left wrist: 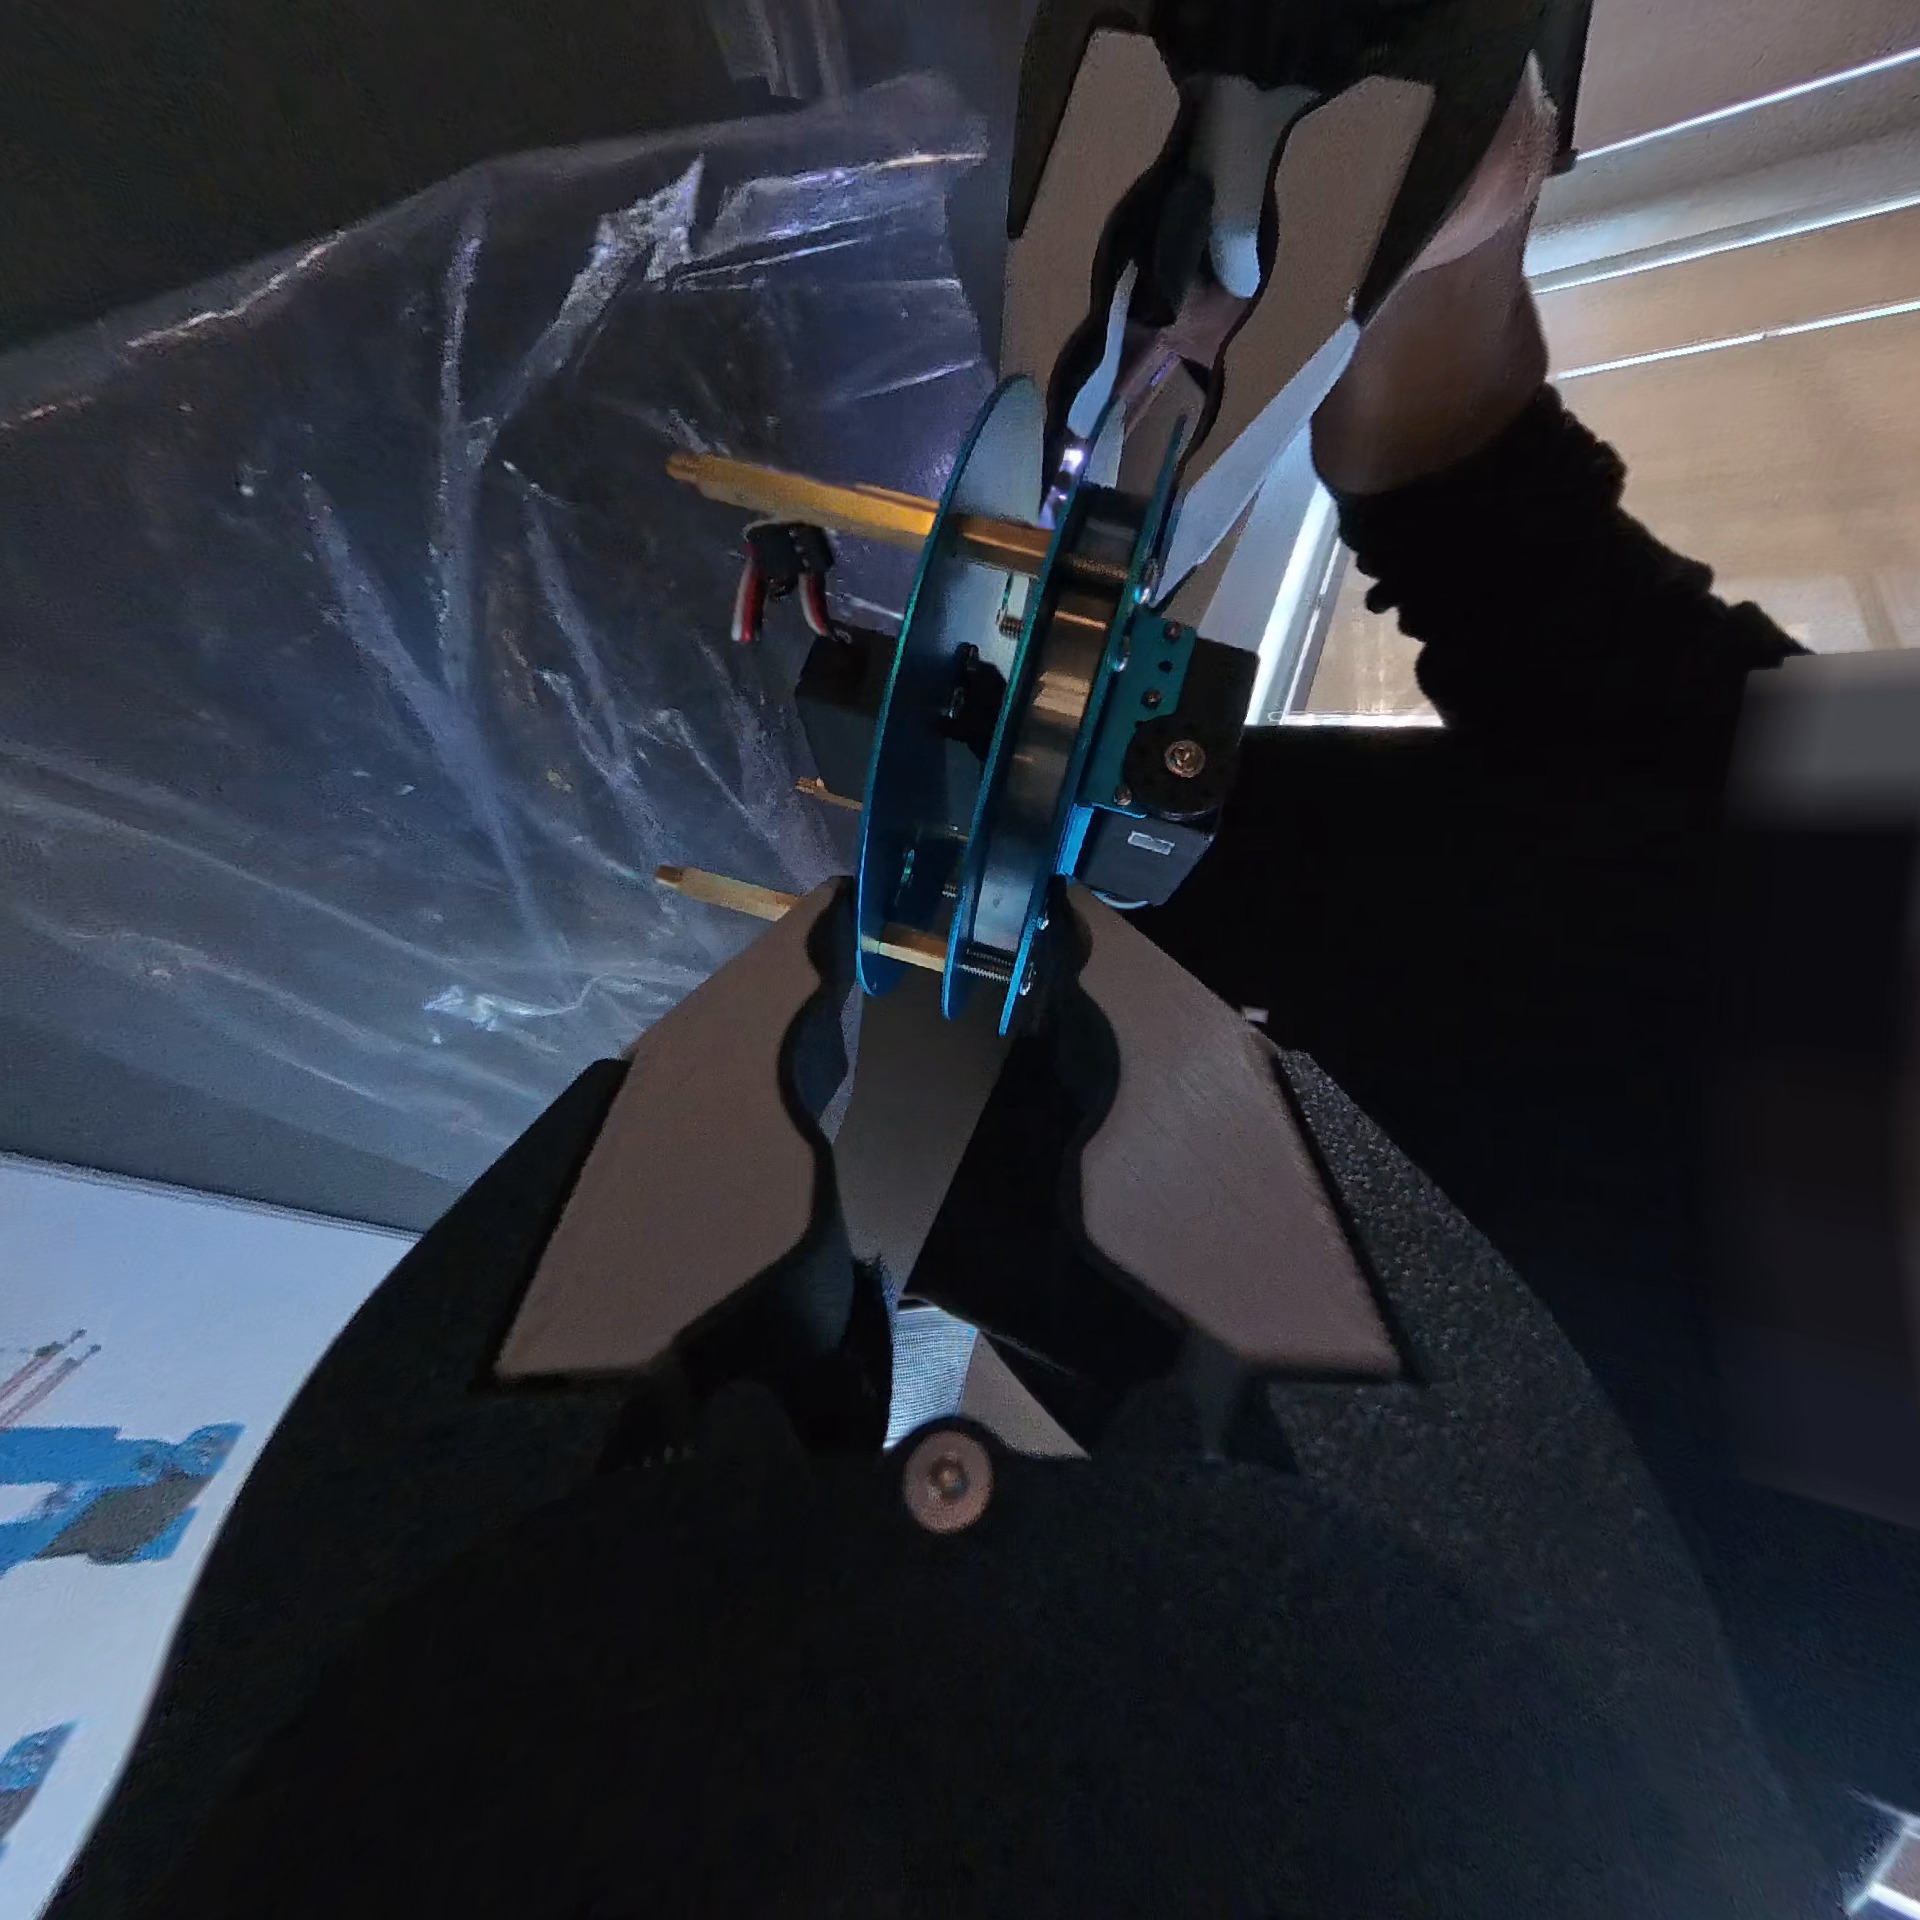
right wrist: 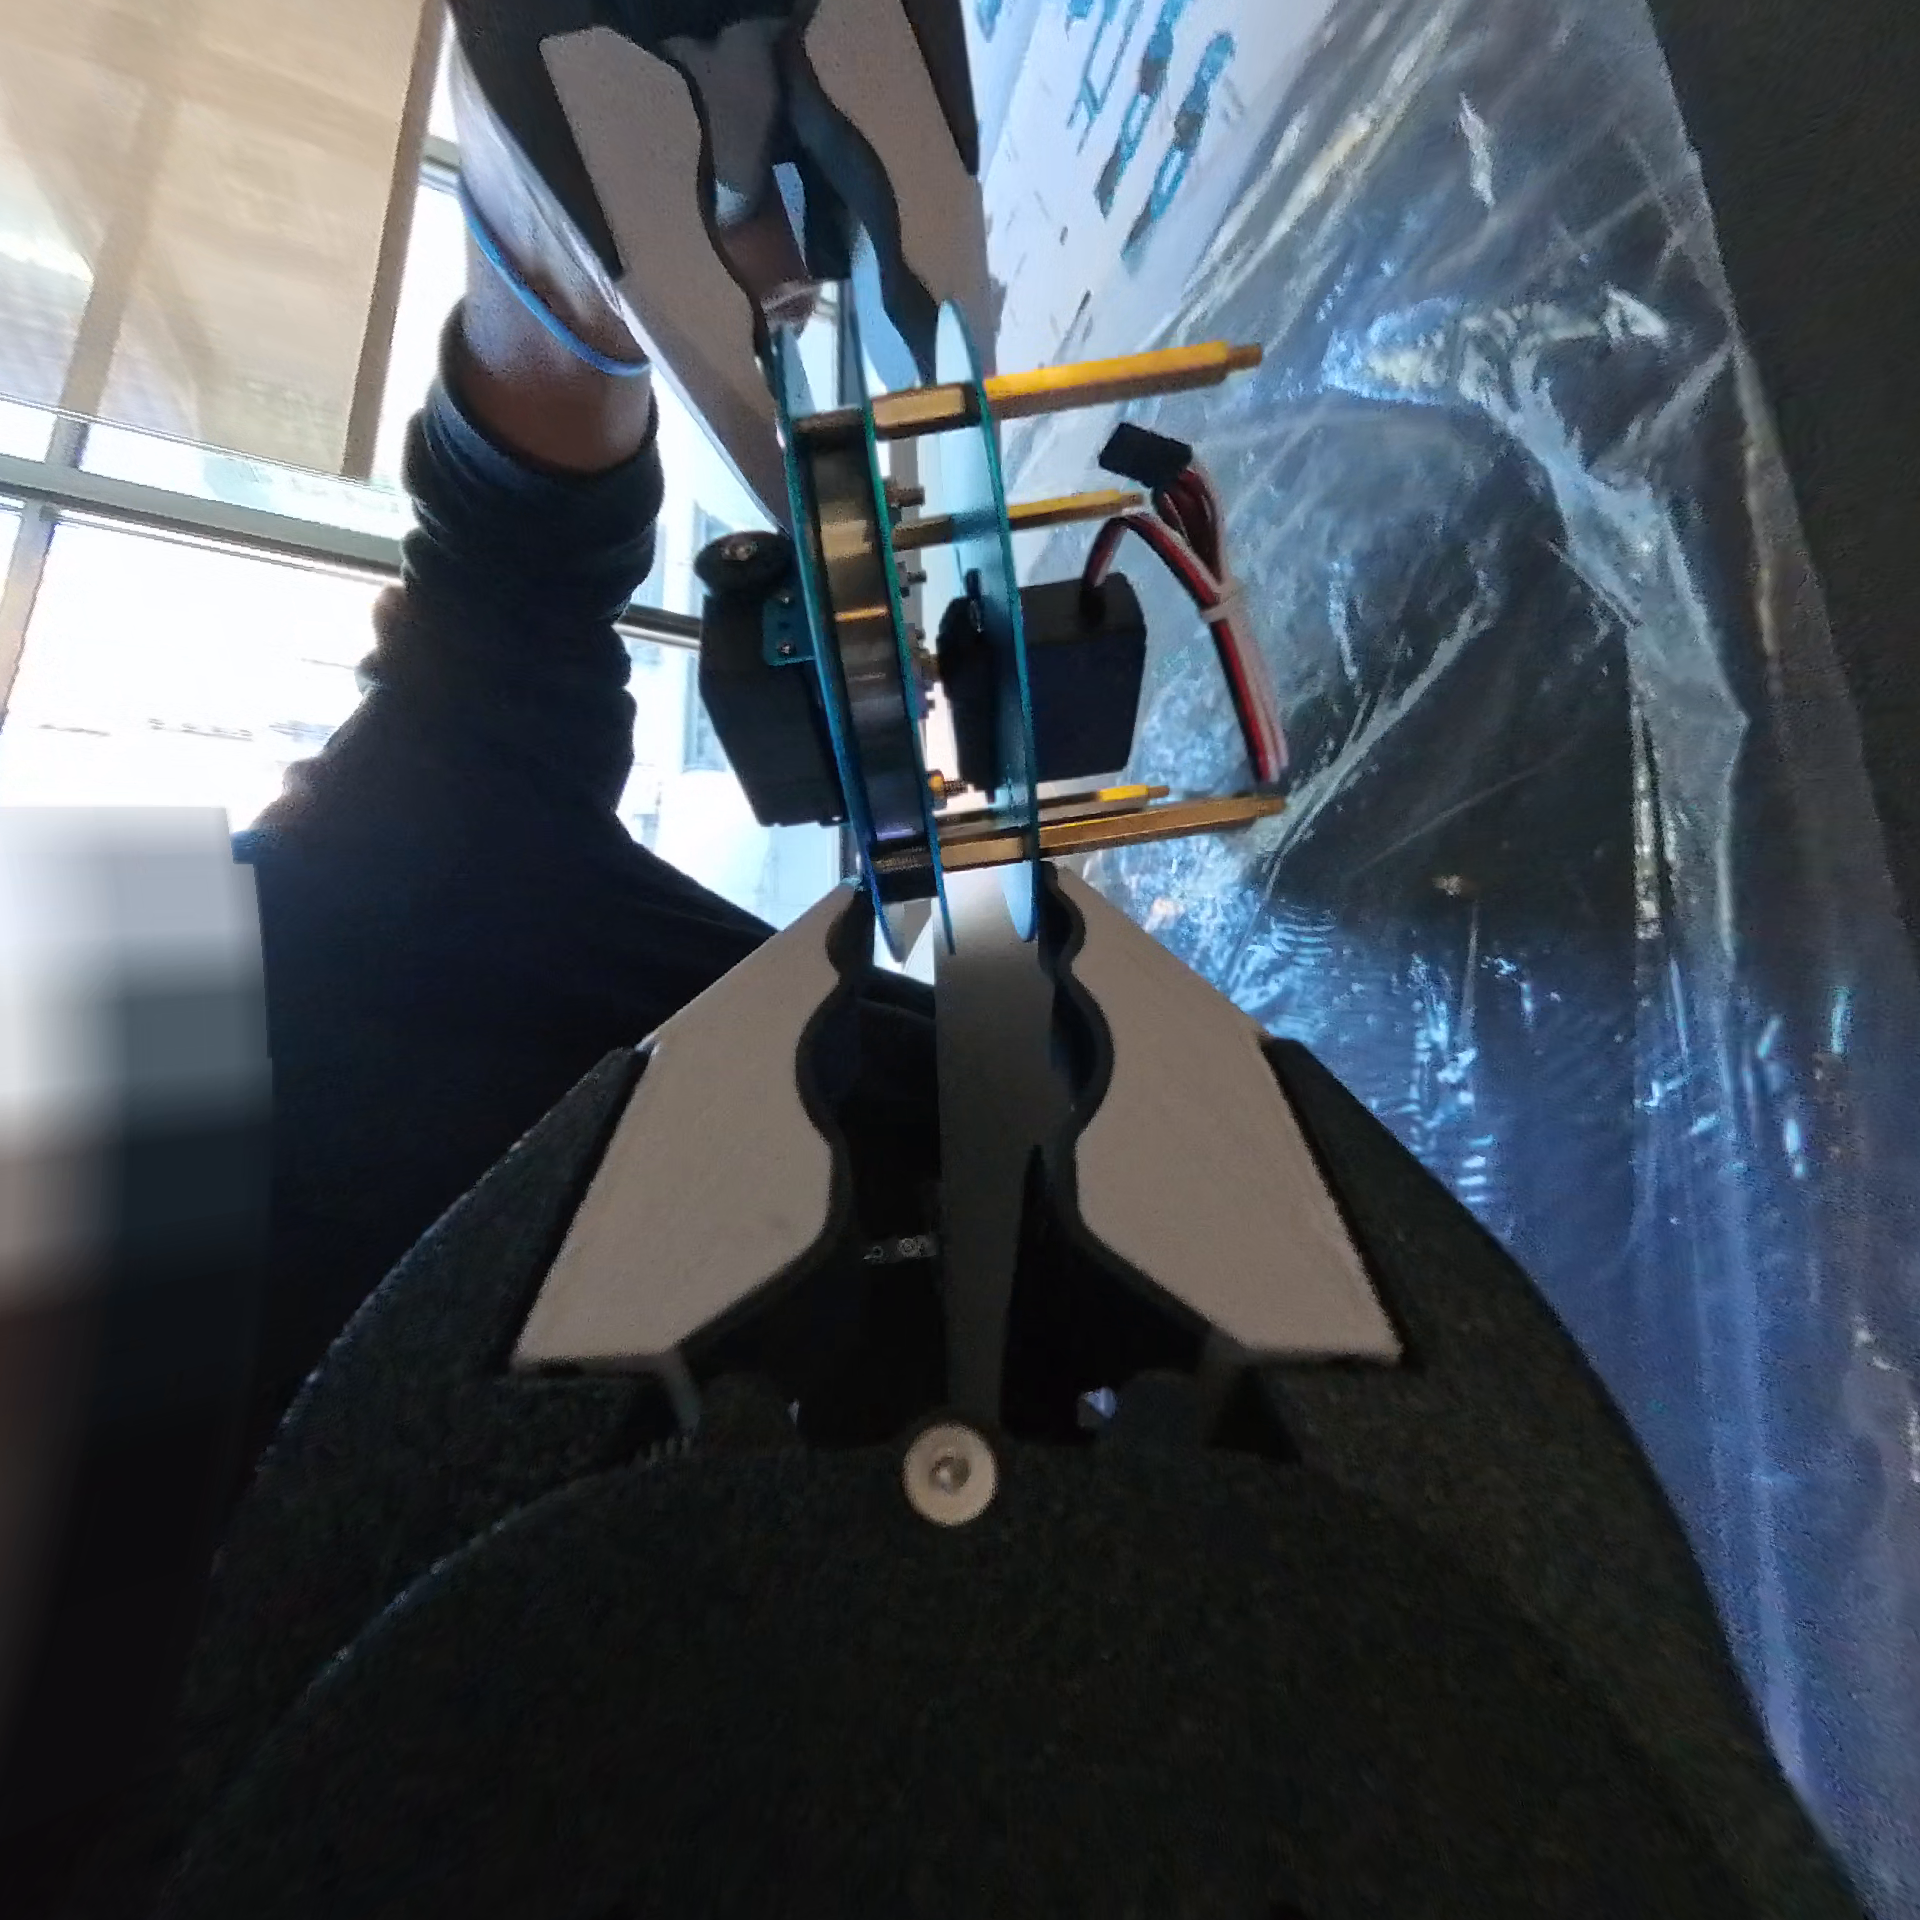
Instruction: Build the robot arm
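A round assembly (left wrist: 925,727) of blue metal discs, black servo blocks (left wrist: 1169,758), brass standoffs (left wrist: 790,499) and a red, white and black wire lead (left wrist: 769,592) hangs in the air between both grippers. My left gripper (left wrist: 951,914) is shut on the discs' lower edge. My right gripper (left wrist: 1117,457) grips the opposite edge from above. In the right wrist view my right gripper (right wrist: 951,894) is shut on the same assembly (right wrist: 995,488), and the left gripper (right wrist: 847,312) clamps its far edge. The standoffs (right wrist: 1122,369) and wires (right wrist: 1226,644) point to the right.
A crumpled clear plastic bag (left wrist: 416,623) lies behind the assembly and also shows in the right wrist view (right wrist: 1455,727). A white sheet with blue pictures (left wrist: 83,1455) lies at the lower left. A person's dark sleeve (left wrist: 1507,623) and bright windows (right wrist: 156,520) fill the other side. My right fingertips sit around 9 centimetres from my left ones.
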Demonstrator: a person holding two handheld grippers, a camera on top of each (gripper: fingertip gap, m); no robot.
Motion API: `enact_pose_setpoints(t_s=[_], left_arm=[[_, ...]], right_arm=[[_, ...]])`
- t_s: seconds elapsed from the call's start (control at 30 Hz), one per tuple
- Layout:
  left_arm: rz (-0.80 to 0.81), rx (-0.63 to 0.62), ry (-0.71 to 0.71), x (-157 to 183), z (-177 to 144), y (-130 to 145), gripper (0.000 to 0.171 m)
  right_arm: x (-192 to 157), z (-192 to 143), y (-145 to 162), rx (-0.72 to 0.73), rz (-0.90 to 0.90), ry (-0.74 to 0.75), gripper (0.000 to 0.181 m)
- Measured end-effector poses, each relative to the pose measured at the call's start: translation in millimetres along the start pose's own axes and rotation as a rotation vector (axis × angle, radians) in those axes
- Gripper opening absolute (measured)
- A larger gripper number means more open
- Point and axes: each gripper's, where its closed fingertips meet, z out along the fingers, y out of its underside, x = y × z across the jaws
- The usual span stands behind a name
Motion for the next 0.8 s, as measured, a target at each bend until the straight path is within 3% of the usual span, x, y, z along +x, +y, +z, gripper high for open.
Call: enact_pose_setpoints(t_s=[0.23,0.47,0.53,0.67,0.73,0.8], left_arm=[[-0.029,0.031,0.005,-20.3,-3.3,-21.1,0.04],[0.016,0.088,0.01,-31.5,-3.2,-33.2,0.043],[0.054,0.133,-0.029,-36.0,-5.6,-37.4,0.05],[0.174,0.383,-0.156,-33.4,-38.4,-52.6,0.068],[0.269,0.588,-0.241,-16.8,-63.2,-49.2,0.067],[0.352,0.797,-0.294,13.6,-75.5,-24.6,0.062]], right_arm=[[15.4,-4.1,-6.7,0.051,0.104,-0.086,0.032],[22.1,-12.4,-7.7,0.087,0.069,-0.08,0.038],[17.3,-24.2,-3.7,0.103,0.009,-0.046,0.036],[-2.1,-65.5,-1.4,0.257,-0.183,0.088,0.038],[2.7,-79.4,13.8,0.281,-0.354,0.29,0.036],[10.4,-90.7,27.6,0.314,-0.539,0.504,0.034]])
